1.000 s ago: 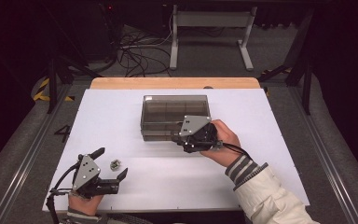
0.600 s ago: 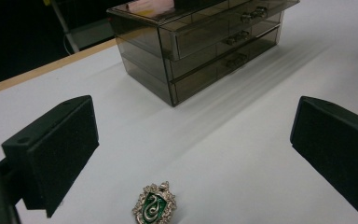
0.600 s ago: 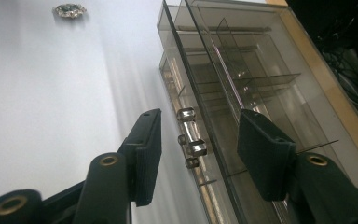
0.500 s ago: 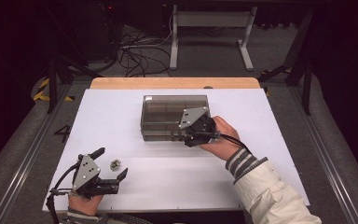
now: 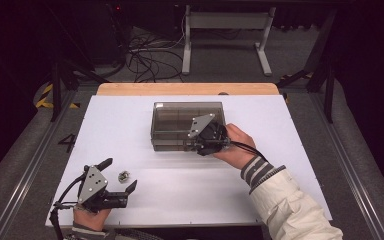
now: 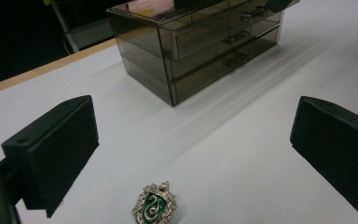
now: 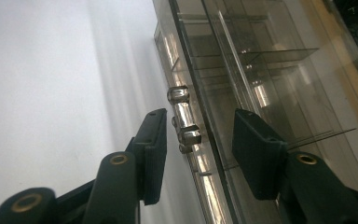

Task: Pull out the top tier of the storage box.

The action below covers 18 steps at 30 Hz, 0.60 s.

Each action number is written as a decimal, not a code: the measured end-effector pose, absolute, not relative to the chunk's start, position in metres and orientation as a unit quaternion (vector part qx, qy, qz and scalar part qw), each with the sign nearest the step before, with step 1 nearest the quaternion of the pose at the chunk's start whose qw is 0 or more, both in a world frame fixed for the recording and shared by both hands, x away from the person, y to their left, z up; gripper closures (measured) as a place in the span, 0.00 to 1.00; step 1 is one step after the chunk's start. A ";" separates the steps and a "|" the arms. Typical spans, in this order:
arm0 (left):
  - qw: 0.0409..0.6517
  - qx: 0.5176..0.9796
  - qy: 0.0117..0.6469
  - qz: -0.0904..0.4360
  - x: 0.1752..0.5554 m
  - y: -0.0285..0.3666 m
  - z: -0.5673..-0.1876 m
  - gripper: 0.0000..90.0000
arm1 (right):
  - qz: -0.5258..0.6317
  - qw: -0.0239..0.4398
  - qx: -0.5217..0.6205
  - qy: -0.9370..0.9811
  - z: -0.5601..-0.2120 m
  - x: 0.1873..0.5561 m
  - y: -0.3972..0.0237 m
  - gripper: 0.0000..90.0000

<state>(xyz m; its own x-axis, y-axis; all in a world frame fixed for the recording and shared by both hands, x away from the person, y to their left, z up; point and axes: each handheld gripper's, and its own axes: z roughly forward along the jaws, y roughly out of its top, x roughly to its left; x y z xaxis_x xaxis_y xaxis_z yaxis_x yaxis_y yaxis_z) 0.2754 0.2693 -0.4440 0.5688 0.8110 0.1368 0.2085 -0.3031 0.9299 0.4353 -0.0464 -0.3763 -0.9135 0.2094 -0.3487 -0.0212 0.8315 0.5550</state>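
A smoked, see-through drawer box [image 5: 180, 126] stands near the middle of the white surface [image 5: 300, 165], its long axis running across from left to right and its drawer fronts facing the person. All its drawers look shut, so nothing seems done yet. The right tool [image 5: 203, 142] is up against the right part of the box front, and in the right gripper view [image 7: 199, 148] its jaws stand apart on either side of a small clear knob [image 7: 189, 135] without clamping it; which drawer that knob belongs to is hard to tell from so close and tilted a look. Well apart from the box, near the front left corner, a small green and silver crest pin [image 6: 155, 208] lies flat on the surface, face up, its pointed lower end toward the left tool [image 5: 118, 174] and its crown toward the box. That tool rests low on the surface with its jaws spread wide, the pin [image 5: 124, 176] between them and untouched. As a guess, what remains is closing on the knob, pulling a drawer out, then lifting the pin and putting it inside.
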 end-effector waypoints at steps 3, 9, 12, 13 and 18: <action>0.481 0.744 0.342 0.313 0.275 0.269 -0.444 0.02 | 0.272 0.203 0.044 0.939 -0.379 0.437 -0.044 0.65; 0.481 0.745 0.342 0.311 0.276 0.270 -0.444 0.02 | 0.256 0.208 0.038 0.943 -0.385 0.439 -0.039 0.66; 0.483 0.744 0.343 0.311 0.276 0.269 -0.444 0.02 | 0.254 0.212 0.041 0.943 -0.386 0.439 -0.038 0.69; 0.483 0.744 0.343 0.311 0.276 0.269 -0.444 0.02 | 0.253 0.213 0.040 0.943 -0.386 0.439 -0.037 0.70; 0.483 0.743 0.343 0.311 0.276 0.269 -0.444 0.02 | 0.230 0.229 0.027 0.945 -0.392 0.438 -0.034 0.75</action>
